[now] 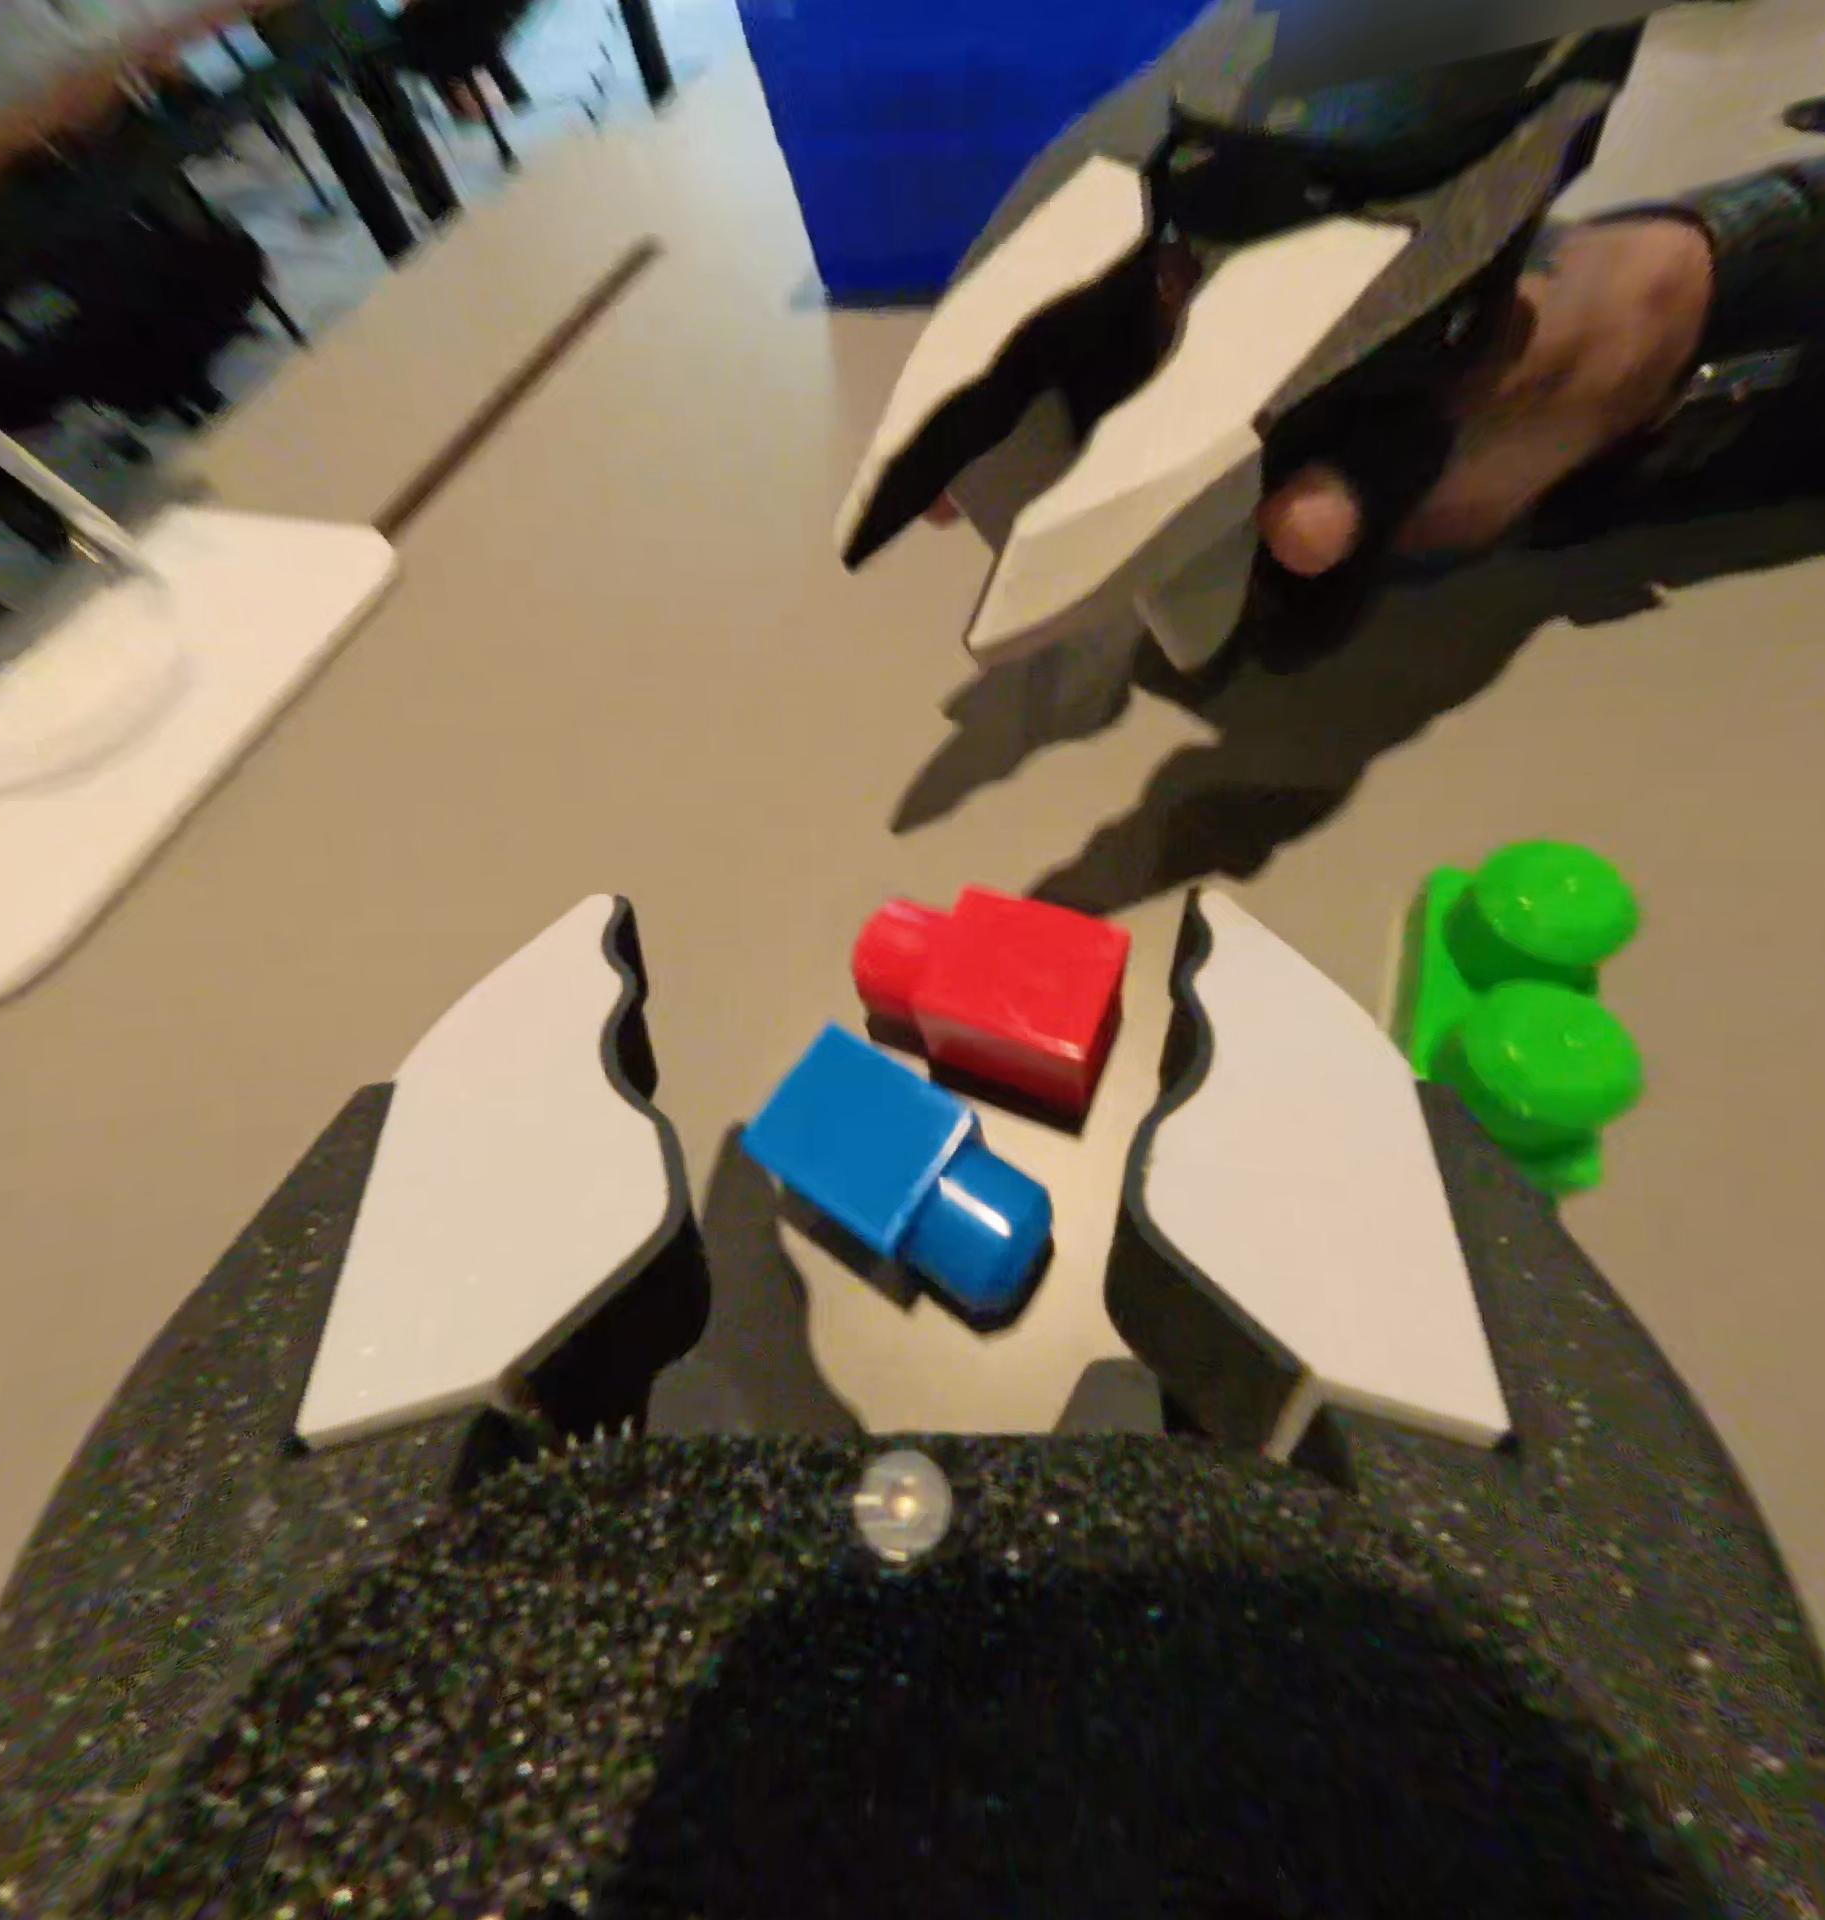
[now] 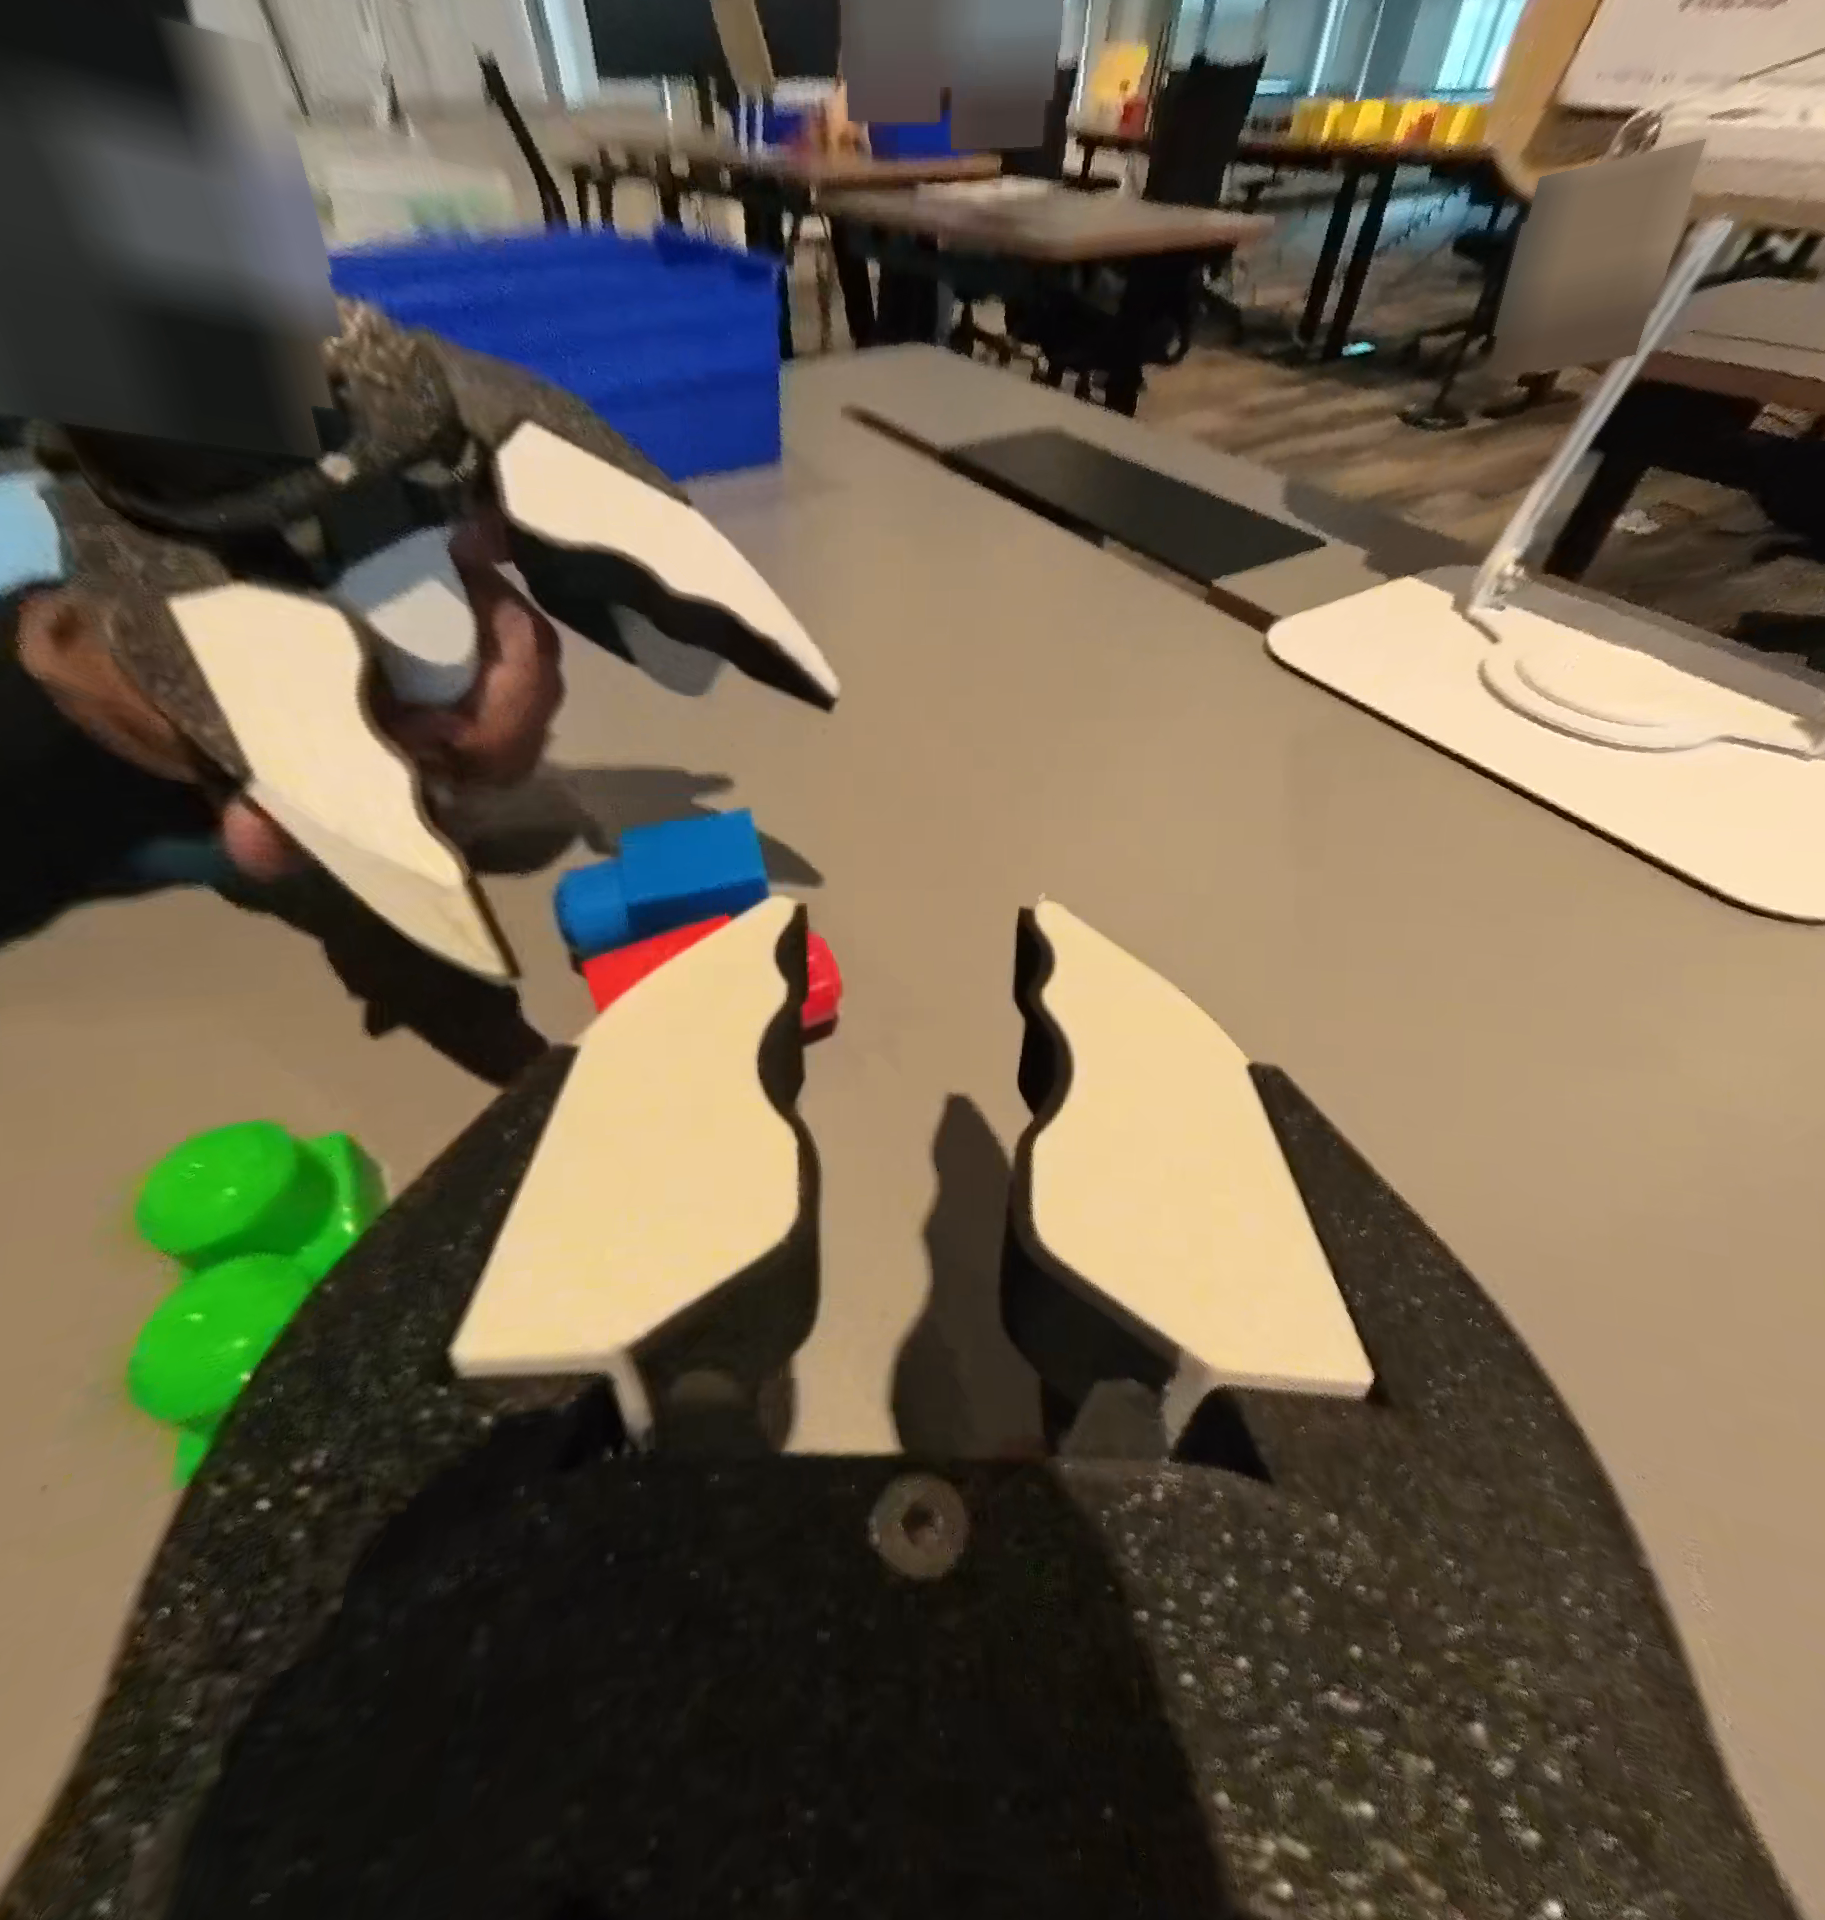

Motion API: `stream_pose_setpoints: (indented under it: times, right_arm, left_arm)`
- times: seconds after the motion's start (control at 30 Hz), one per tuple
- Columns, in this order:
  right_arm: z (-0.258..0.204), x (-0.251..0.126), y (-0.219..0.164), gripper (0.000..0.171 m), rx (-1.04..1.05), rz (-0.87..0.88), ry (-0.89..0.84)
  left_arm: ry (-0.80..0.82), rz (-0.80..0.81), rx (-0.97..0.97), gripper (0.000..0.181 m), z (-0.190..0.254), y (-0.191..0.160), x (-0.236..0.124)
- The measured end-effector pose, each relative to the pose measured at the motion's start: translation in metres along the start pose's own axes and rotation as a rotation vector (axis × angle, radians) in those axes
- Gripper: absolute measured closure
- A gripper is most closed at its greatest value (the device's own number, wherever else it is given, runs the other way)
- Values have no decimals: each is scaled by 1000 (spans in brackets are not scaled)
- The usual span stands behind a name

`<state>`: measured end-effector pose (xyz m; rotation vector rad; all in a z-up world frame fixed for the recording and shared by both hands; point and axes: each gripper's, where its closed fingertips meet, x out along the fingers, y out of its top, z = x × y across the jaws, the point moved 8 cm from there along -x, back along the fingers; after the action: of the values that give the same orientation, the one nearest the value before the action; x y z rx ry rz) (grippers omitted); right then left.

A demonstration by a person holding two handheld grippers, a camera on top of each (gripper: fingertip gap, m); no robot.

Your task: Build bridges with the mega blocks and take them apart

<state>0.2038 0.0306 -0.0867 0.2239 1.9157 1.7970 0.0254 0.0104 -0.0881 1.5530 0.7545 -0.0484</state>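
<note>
A: Blocks? Taking the red block (image 1: 991, 992) as the marker.

B: Lying on its side on the table (image 1: 627, 675). Blue block (image 1: 892, 1174) just beside it, also tipped over. Green block (image 1: 1521, 1013) near its other flank, two studs showing. Nothing joined.

A: Grippers?

B: Left gripper (image 1: 908, 925) hangs over the red and blue pair, fingers apart, nothing held. Right gripper (image 2: 913, 920) a little beyond the red block, fingers apart too, empty.

A: Progress?

B: No bridge stands. Either building hasn't begun or a bridge is already apart; can't tell which. Any build is all ahead
</note>
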Motion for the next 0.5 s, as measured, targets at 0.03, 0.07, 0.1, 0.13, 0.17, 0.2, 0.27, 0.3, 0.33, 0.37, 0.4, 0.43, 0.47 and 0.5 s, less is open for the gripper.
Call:
stream_pose_setpoints:
  times: [0.03,0.07,0.1,0.13,0.17,0.2,0.27,0.3,0.33,0.37,0.4,0.43,0.47,0.5]
  right_arm:
    - [-1,-3,1,133,9,22,-5]
    - [-1,-6,1,131,8,35,-16]
    - [-2,-10,1,131,-3,43,-25]
    - [-3,-13,2,131,-20,48,-37]
    - [-5,-16,2,131,-41,50,-52]
    - [-6,-19,3,131,-59,49,-68]
    - [-9,-23,4,132,-83,45,-97]
    - [-11,-25,5,132,-91,46,-108]
    - [-13,-26,6,132,-100,47,-116]
    - [-15,-26,7,132,-114,45,-124]
    - [-17,-26,7,132,-132,41,-131]
    - [-19,-25,7,132,-153,36,-135]
    - [-21,-25,6,132,-174,27,-139]
    - [-22,-24,5,132,-194,16,-142]
  left_arm:
    - [37,49,23,83,1,6,1]
    - [62,103,33,80,3,12,1]
    - [68,145,37,81,5,16,1]
    - [66,153,43,85,8,17,1]
    - [64,127,63,95,11,17,0]
    - [61,91,99,99,15,16,0]
    - [65,-2,168,108,21,14,0]
    - [60,-54,187,112,24,12,2]
    - [55,-106,201,114,26,9,4]
    - [55,-152,223,116,29,7,6]
    - [68,-190,252,117,31,5,8]
    - [74,-220,278,119,33,4,11]
    - [75,-245,297,121,34,2,13]
    - [76,-266,311,124,35,1,15]
